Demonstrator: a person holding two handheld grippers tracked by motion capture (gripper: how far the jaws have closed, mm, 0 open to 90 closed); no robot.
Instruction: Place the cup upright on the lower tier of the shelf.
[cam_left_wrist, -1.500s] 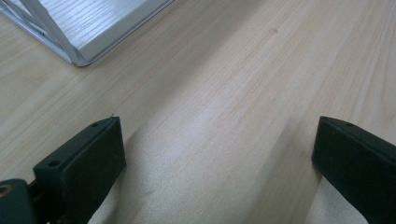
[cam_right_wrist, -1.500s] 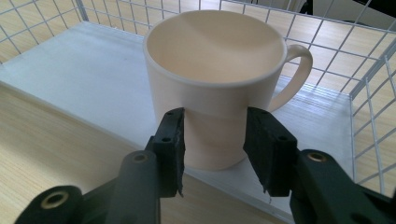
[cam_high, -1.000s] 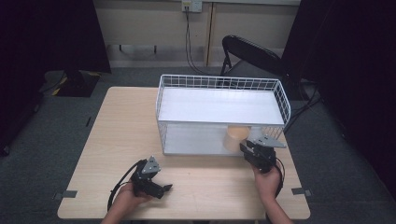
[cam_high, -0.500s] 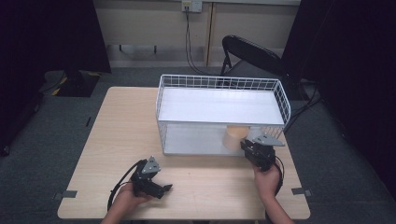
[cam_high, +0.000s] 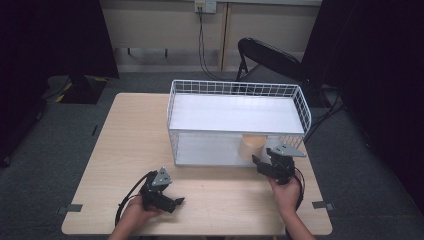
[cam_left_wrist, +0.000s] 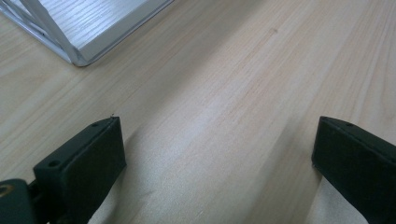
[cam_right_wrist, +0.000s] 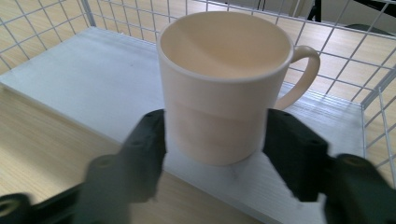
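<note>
Table (cam_high: 125, 145) under me, white wire rack (cam_high: 235, 90) at the far side. Cream mug (cam_right_wrist: 224, 84) stands upright on the rack's lower shelf, right end. My right gripper (cam_right_wrist: 215, 140) jaws just opening, either side of the mug w/ a sliver of gap. Left gripper (cam_left_wrist: 215, 154) spread wide, nothing btwn, low over bare wood.

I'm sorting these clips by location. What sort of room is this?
Probably a lab or office set up for recording: a bare wooden table on grey carpet, dark curtains at both sides, a folding chair, and wall sockets with cables behind.
</note>
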